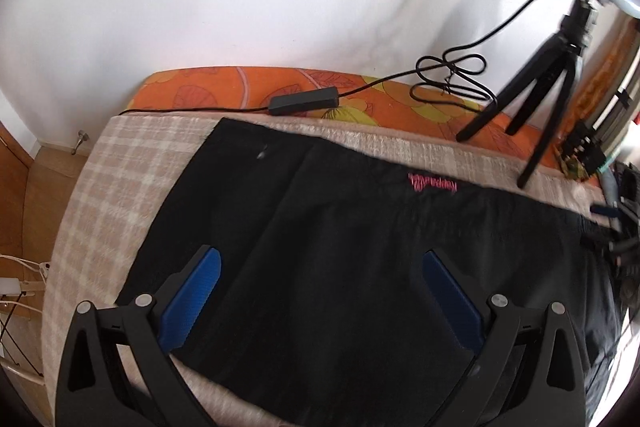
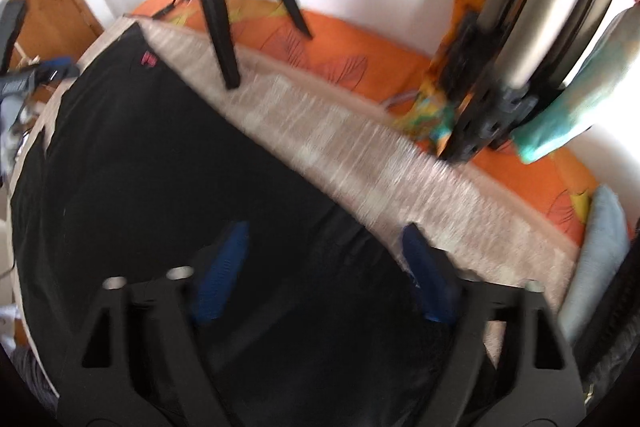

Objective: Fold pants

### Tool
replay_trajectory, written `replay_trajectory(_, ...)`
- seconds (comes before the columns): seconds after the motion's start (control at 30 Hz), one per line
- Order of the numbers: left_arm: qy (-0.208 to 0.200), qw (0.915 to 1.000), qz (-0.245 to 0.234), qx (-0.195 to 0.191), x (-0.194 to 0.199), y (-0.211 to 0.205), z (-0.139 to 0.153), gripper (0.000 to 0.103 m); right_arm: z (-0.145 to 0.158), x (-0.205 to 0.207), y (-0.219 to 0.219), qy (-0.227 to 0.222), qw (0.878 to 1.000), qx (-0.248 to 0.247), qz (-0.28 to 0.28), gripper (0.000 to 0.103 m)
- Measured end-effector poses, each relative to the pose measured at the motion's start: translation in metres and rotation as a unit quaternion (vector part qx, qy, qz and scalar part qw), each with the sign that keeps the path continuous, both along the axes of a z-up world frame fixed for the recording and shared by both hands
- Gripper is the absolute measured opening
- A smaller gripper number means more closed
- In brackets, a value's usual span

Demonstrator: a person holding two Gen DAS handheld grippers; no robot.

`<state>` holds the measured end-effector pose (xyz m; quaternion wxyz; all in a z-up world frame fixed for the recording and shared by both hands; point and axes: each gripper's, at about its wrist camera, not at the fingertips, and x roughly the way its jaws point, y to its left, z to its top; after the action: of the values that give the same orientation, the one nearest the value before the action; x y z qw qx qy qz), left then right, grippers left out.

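Observation:
Black pants (image 1: 340, 227) with a small pink logo (image 1: 432, 183) lie flat on a beige checked blanket (image 1: 120, 187) on the bed. My left gripper (image 1: 320, 267) is open above the pants, its blue pads (image 1: 196, 295) spread wide, holding nothing. In the blurred right wrist view the same pants (image 2: 180, 167) fill the lower left, logo (image 2: 149, 59) at the far end. My right gripper (image 2: 324, 251) is open over the pants' near edge beside the blanket (image 2: 340, 147), empty.
A black tripod (image 1: 532, 99) stands on the blanket's far edge, with a cable and black adapter (image 1: 304, 101) on the orange leaf-print sheet (image 1: 240, 87). A white wall rises behind. Metal poles (image 2: 532, 7) and teal cloth (image 2: 580, 87) stand right. Wooden floor (image 1: 24, 207) lies left.

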<state>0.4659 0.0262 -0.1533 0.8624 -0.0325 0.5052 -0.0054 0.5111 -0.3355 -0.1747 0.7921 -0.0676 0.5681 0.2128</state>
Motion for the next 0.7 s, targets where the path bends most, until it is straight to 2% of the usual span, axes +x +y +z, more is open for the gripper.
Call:
replay_trajectory(0.1, 0.007, 0.9999, 0.01, -0.01, 0.018, -0.005, -0.007, 0.102, 0.007, -0.006, 0.001, -0.015, 1.0, -0.002, 0.001, 0.045)
replay_trajectory(0.17, 0.015, 0.9995, 0.018, -0.021, 0.028, -0.007, -0.01, 0.102, 0.014, -0.01, -0.003, -0.019, 1.0, -0.001, -0.005, 0.015)
replay_trajectory(0.2, 0.019, 0.9992, 0.024, -0.025, 0.034, -0.008, -0.012, 0.102, 0.018, -0.013, -0.007, -0.02, 1.0, 0.004, -0.006, 0.011)
replay_trajectory(0.4, 0.031, 0.9957, 0.064, -0.059, 0.054, -0.006, -0.018, 0.102, 0.04, -0.039, -0.017, -0.041, 0.998, 0.044, 0.004, 0.006)
replay_trajectory(0.53, 0.037, 0.9921, 0.086, -0.083, 0.061, -0.002, -0.023, 0.102, 0.044, -0.055, -0.016, -0.047, 0.997, 0.052, 0.012, 0.004)
replay_trajectory(0.7, 0.047, 0.9902, 0.097, -0.088, 0.065, -0.008, -0.027, 0.102, 0.075, -0.126, -0.007, -0.09, 0.99, 0.091, 0.058, 0.003)
